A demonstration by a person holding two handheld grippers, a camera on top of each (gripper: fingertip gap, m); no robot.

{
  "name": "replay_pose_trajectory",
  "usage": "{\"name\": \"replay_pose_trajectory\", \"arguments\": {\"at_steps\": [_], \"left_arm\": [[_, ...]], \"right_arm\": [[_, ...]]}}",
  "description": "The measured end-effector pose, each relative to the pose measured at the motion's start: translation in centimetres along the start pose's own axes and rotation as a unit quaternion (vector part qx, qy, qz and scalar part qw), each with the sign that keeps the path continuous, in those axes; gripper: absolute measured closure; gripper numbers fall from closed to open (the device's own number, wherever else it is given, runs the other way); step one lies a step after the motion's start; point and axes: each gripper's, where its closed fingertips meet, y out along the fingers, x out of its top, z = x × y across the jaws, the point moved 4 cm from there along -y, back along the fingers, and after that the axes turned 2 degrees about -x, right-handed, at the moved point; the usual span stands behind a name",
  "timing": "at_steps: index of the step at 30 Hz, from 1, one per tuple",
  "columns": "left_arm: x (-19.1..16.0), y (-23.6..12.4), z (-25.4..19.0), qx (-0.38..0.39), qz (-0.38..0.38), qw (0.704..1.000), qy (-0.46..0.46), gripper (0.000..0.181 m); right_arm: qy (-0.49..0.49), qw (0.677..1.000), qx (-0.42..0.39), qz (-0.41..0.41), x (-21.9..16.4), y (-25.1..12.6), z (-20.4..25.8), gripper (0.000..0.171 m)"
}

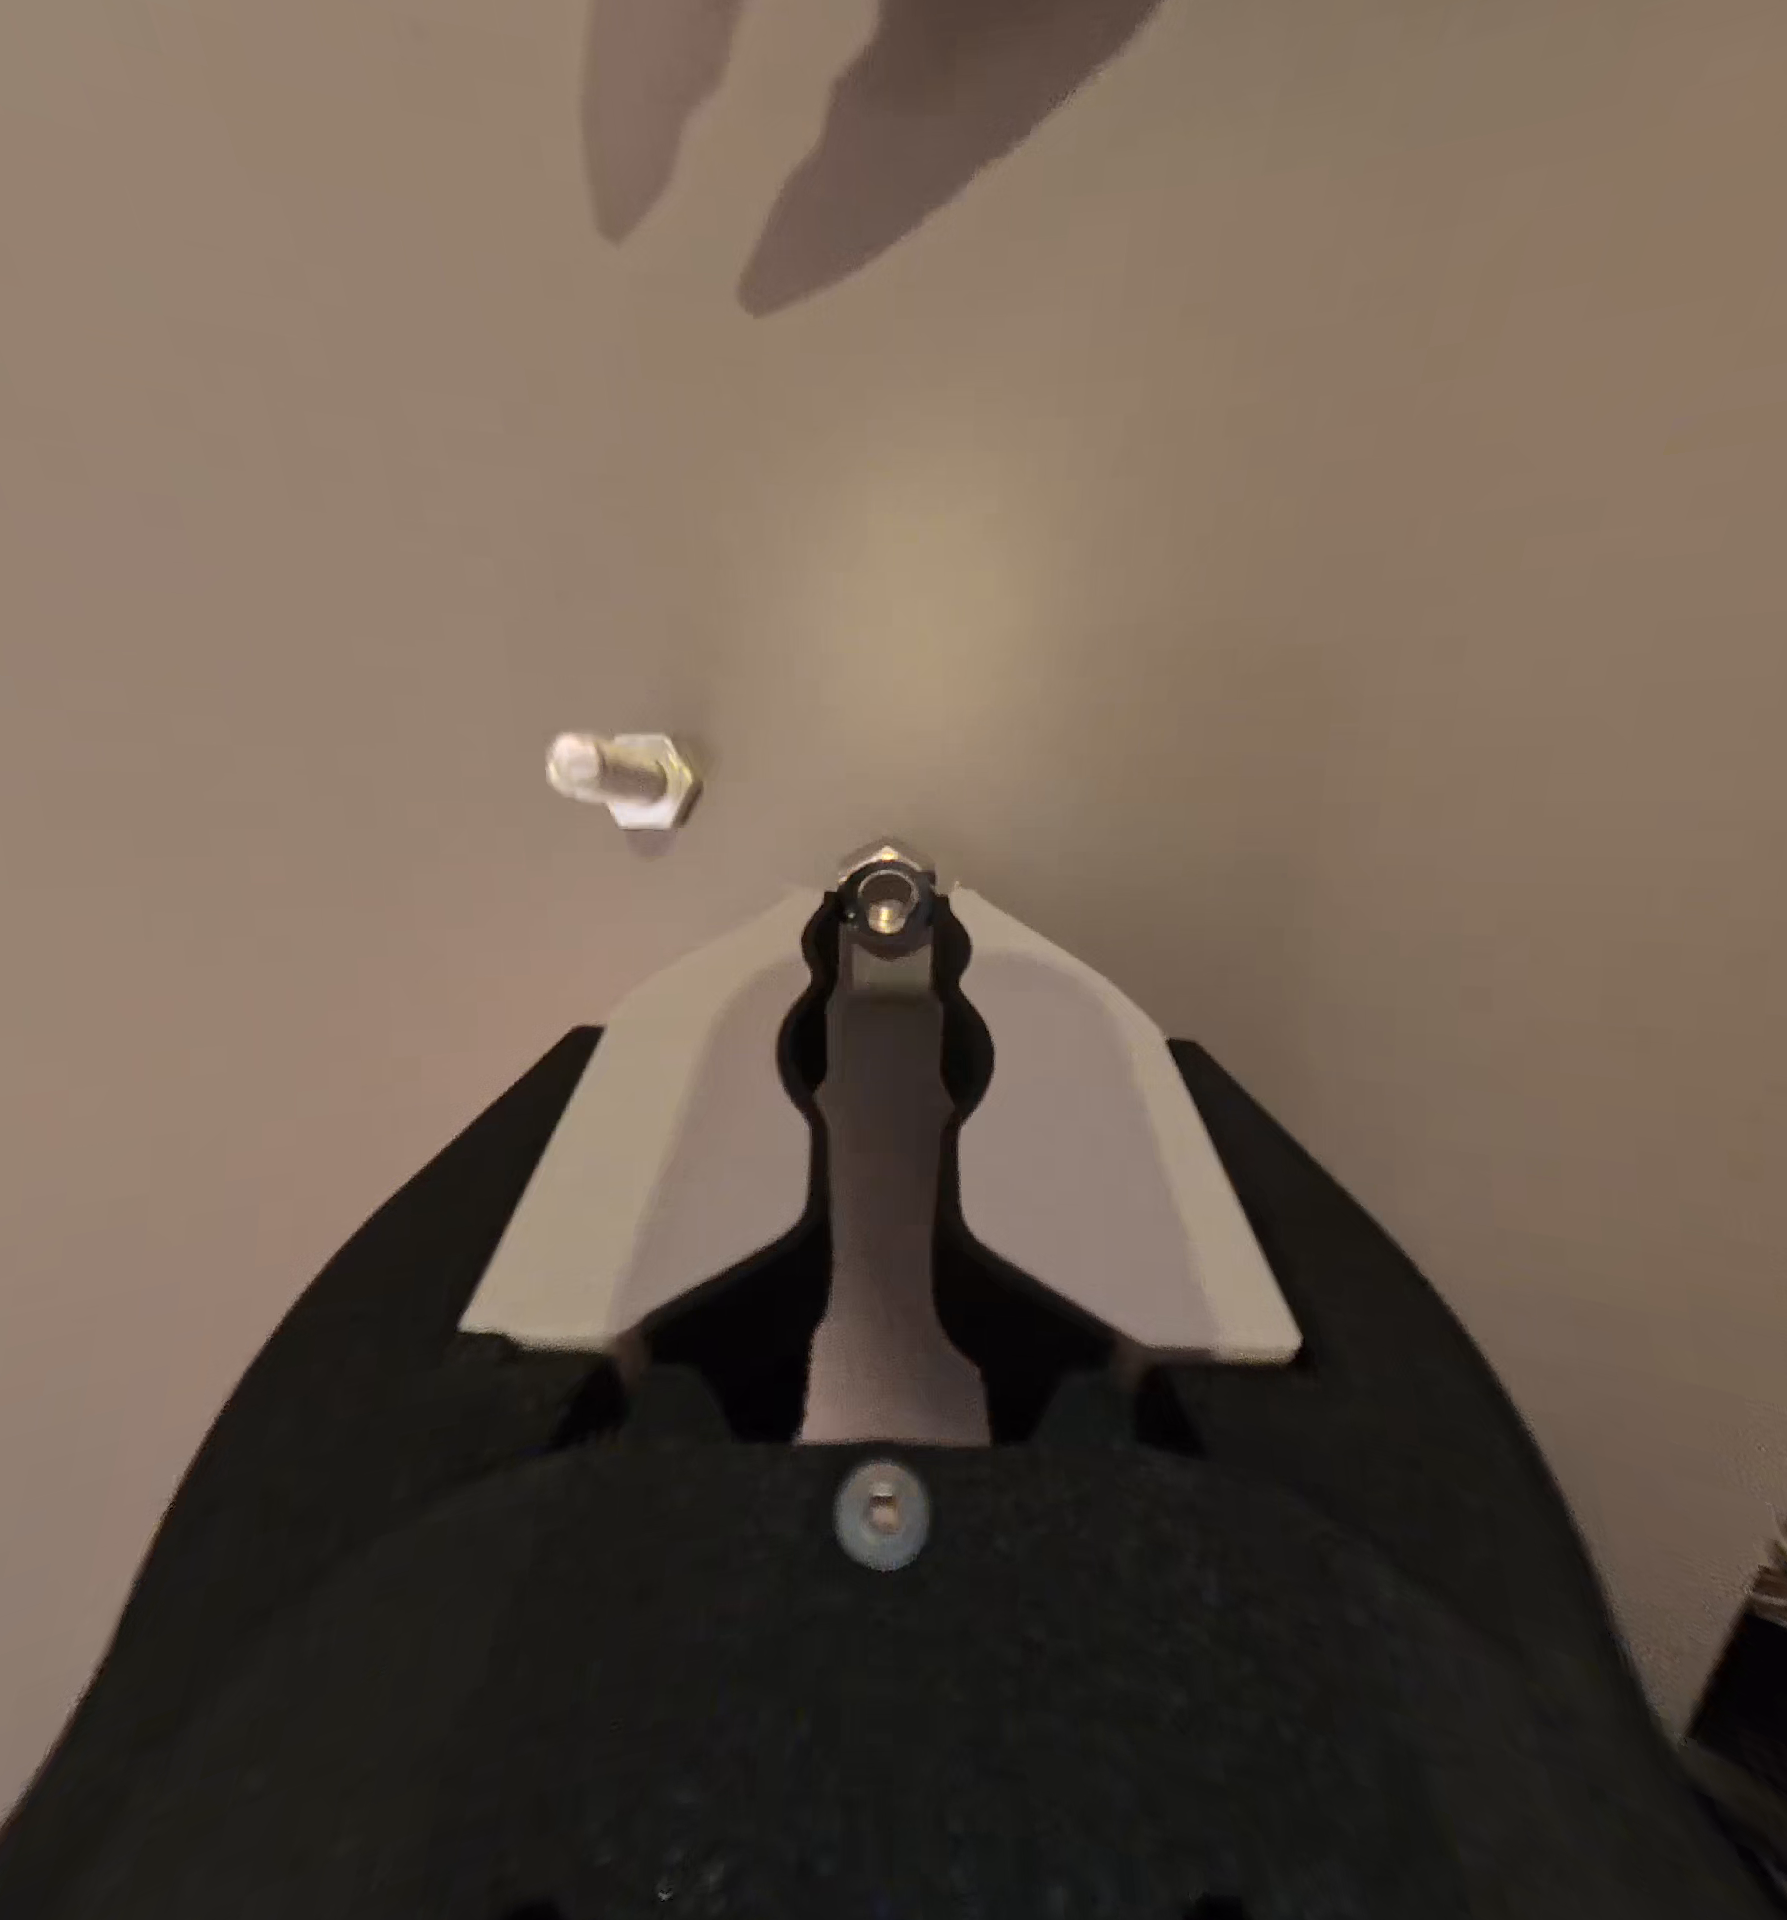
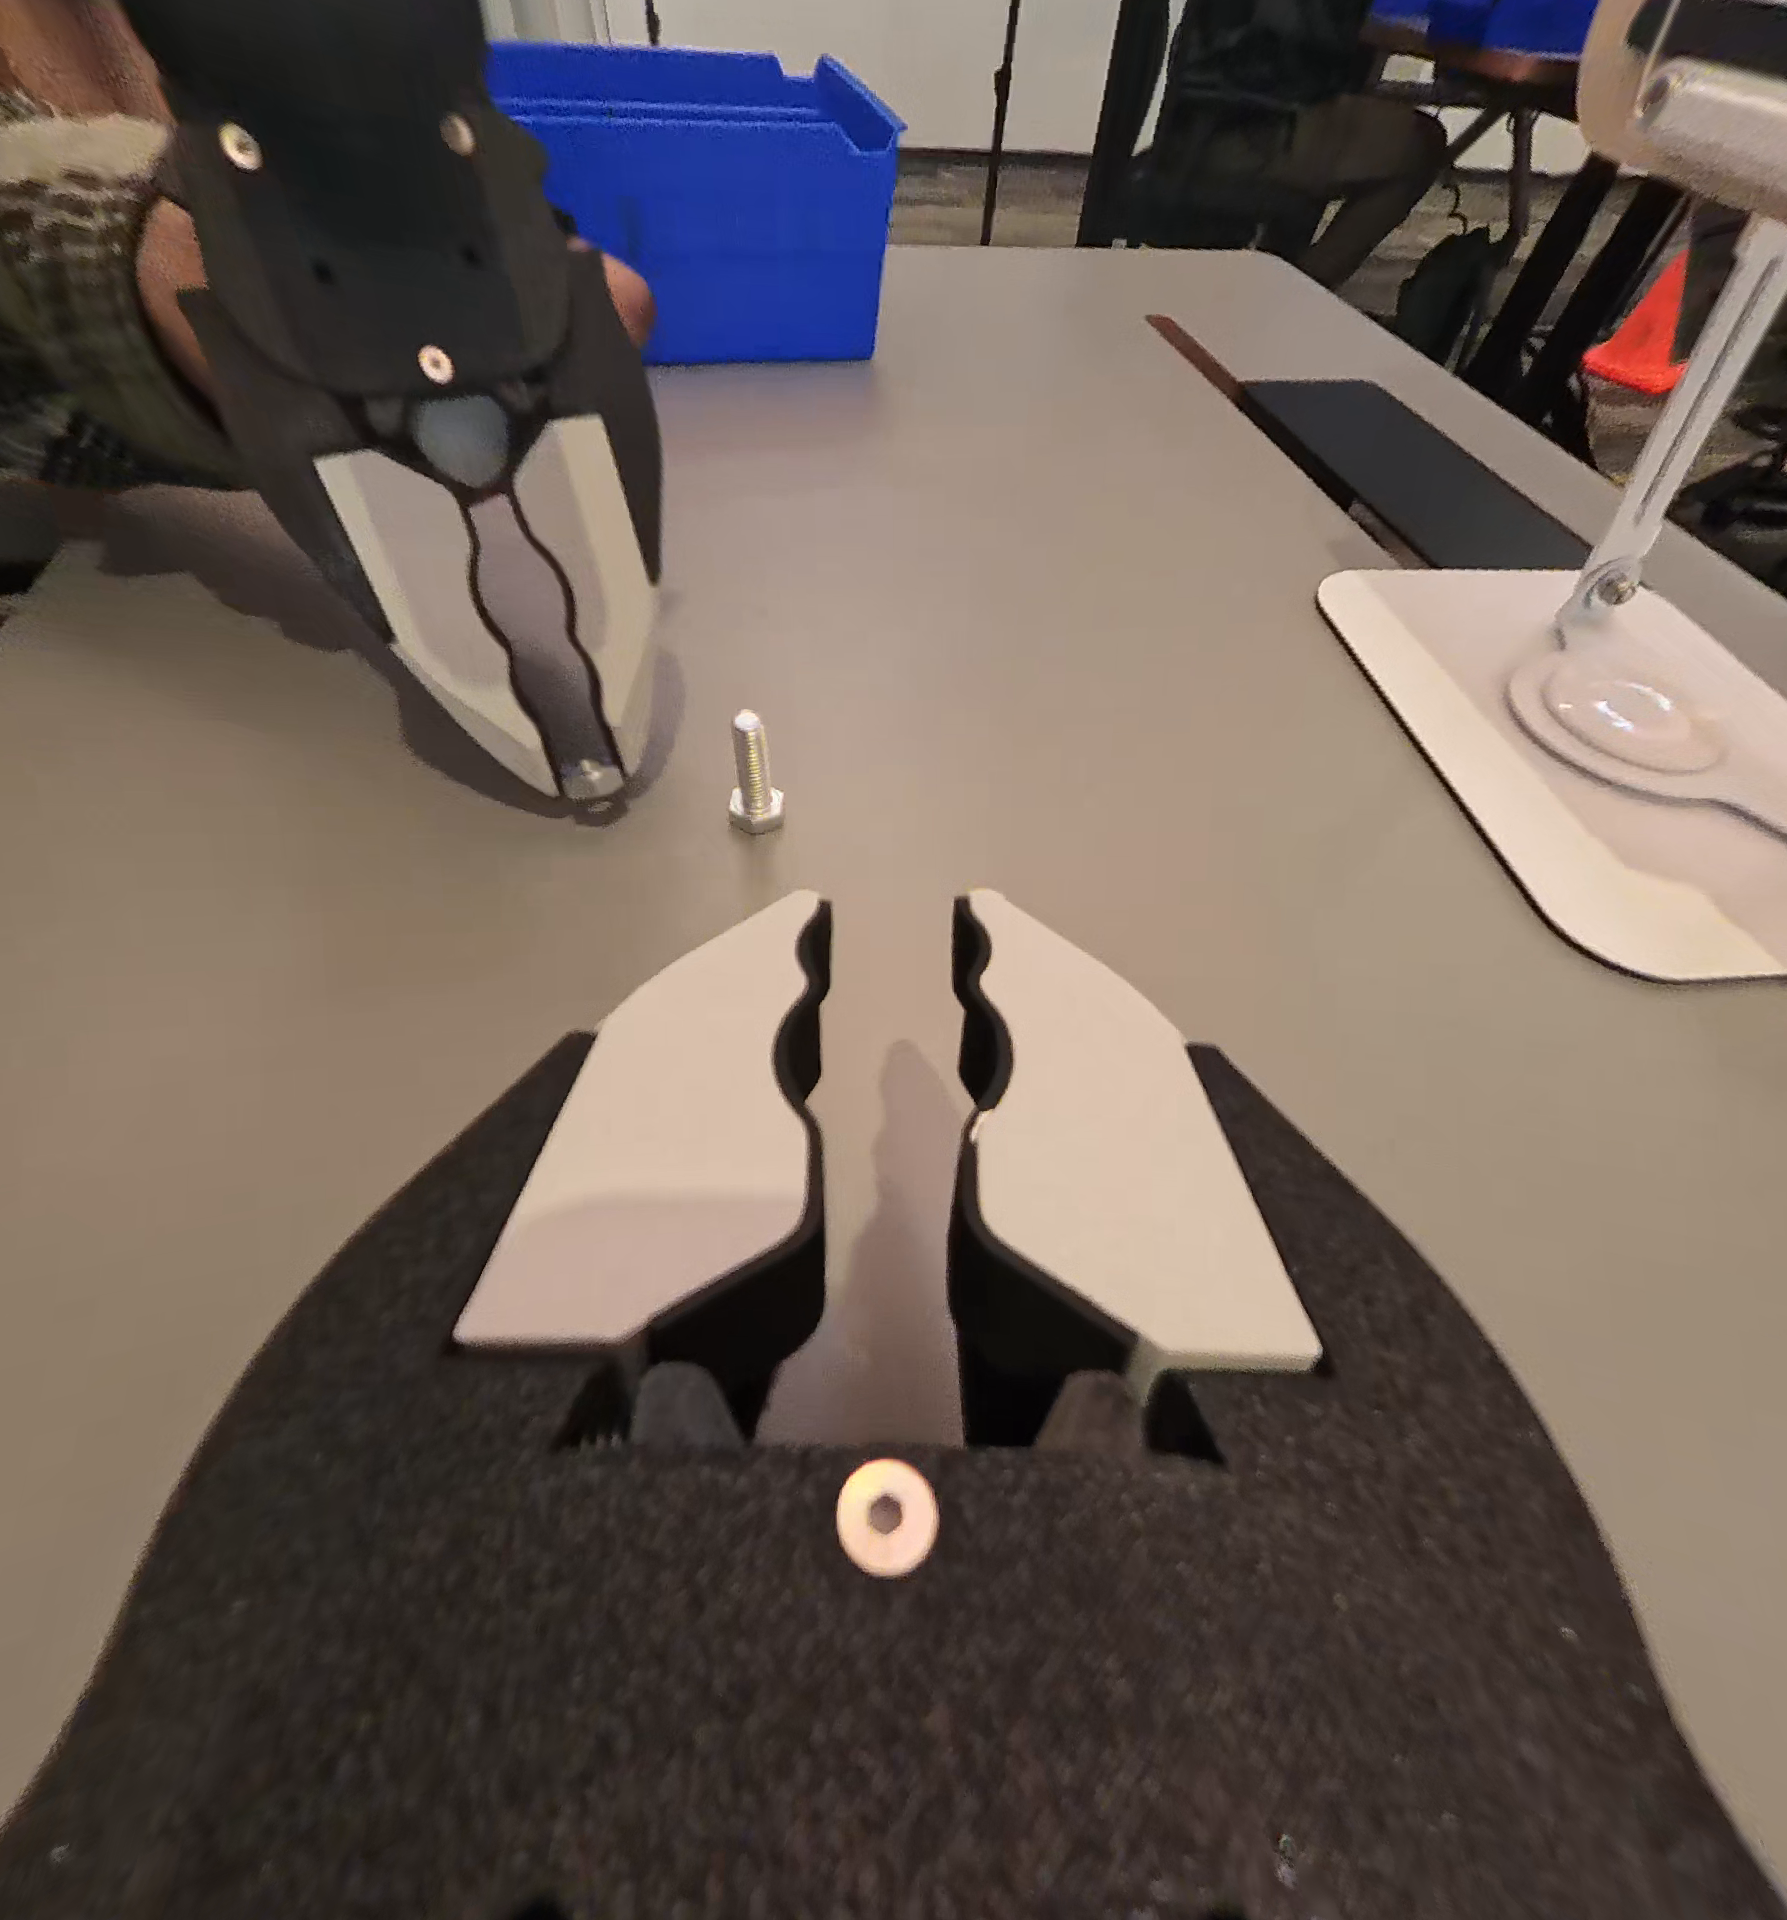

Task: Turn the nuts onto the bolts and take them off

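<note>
The left tongs (image 2: 590, 777) pinch a nut (image 1: 884, 896) at mid-frame; the bolt (image 2: 754, 774) stands on the worktop (image 2: 1076, 727) beside them. The right tongs (image 2: 891, 909) gape, empty. A tilted nut could cross-thread or topple the bolt.

Right claw (image 2: 889, 904) gapes behind upright bolt (image 2: 754, 774) on table (image 2: 1076, 623).

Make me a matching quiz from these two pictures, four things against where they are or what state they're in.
Things:
1 small silver hex nut
2 silver hex-head bolt
3 right gripper
4 blue plastic bin

States:
A far end of the grey table
B open, holding nothing
C standing on its head
D pinched at the left gripper tips

Pairs: 1-D, 2-C, 3-B, 4-A
</note>
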Motion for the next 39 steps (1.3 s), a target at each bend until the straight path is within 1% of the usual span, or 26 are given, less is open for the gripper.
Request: {"name": "replay_pose_trajectory", "arguments": {"at_steps": [3, 8, 10, 13, 15, 17, 20, 22, 24, 25, 26, 29, 34, 36, 39], "left_arm": [[0.4, 1.3, 0.6, -0.012, 0.006, 1.000, -0.007, 0.164], [0.6, 1.6, 0.7, -0.029, -0.007, 1.000, -0.005, 0.164], [0.3, 1.0, 0.7, -0.036, -0.024, 0.999, -0.010, 0.156], [-0.5, -1.3, 2.2, -0.038, -0.084, 0.995, -0.032, 0.144], [-1.1, -3.1, 4.3, -0.044, -0.143, 0.987, -0.063, 0.142], [-1.7, -4.4, 6.4, -0.055, -0.200, 0.974, -0.094, 0.142], [-2.2, -5.5, 8.3, -0.060, -0.270, 0.954, -0.112, 0.140], [-2.5, -5.7, 8.7, -0.061, -0.293, 0.948, -0.107, 0.139], [-2.8, -5.4, 8.7, -0.060, -0.295, 0.948, -0.102, 0.136], [-2.9, -5.2, 8.7, -0.060, -0.295, 0.948, -0.099, 0.136], [-2.9, -5.0, 8.6, -0.062, -0.297, 0.948, -0.098, 0.135], [-2.7, -4.5, 8.0, -0.078, -0.308, 0.944, -0.091, 0.136], [-2.0, -3.7, 6.7, -0.086, -0.324, 0.940, -0.071, 0.136], [-1.5, -3.8, 6.3, -0.089, -0.337, 0.935, -0.064, 0.137], [-0.8, -4.5, 5.6, -0.097, -0.368, 0.923, -0.053, 0.140]], "right_arm": [[0.001, 1.000, 0.005, 0.007, -0.3, 0.1, 0.0, 0.150], [-0.004, 0.999, 0.018, 0.027, -0.6, 0.5, 0.6, 0.148], [-0.011, 0.999, 0.024, 0.033, -0.2, 1.3, 1.3, 0.147], [-0.042, 0.998, 0.037, 0.025, 1.7, 3.6, 2.9, 0.147], [-0.063, 0.996, 0.047, 0.042, 2.5, 5.7, 3.4, 0.147], [-0.074, 0.993, 0.063, 0.068, 2.6, 7.6, 3.6, 0.147], [-0.075, 0.988, 0.086, 0.103, 1.8, 9.9, 3.6, 0.148], [-0.073, 0.985, 0.102, 0.118, 1.3, 10.8, 3.9, 0.148], [-0.075, 0.981, 0.112, 0.137, 0.7, 11.4, 4.1, 0.150], [-0.073, 0.980, 0.121, 0.142, 0.6, 11.6, 4.1, 0.159], [-0.070, 0.980, 0.124, 0.141, 0.6, 11.7, 4.1, 0.162], [-0.067, 0.981, 0.115, 0.140, 1.0, 11.8, 3.6, 0.162], [-0.035, 0.989, 0.130, 0.055, 5.9, 10.9, 3.2, 0.162], [-0.035, 0.988, 0.146, 0.041, 7.4, 11.0, 3.6, 0.162], [-0.045, 0.987, 0.153, 0.035, 8.6, 11.3, 4.1, 0.162]]}}
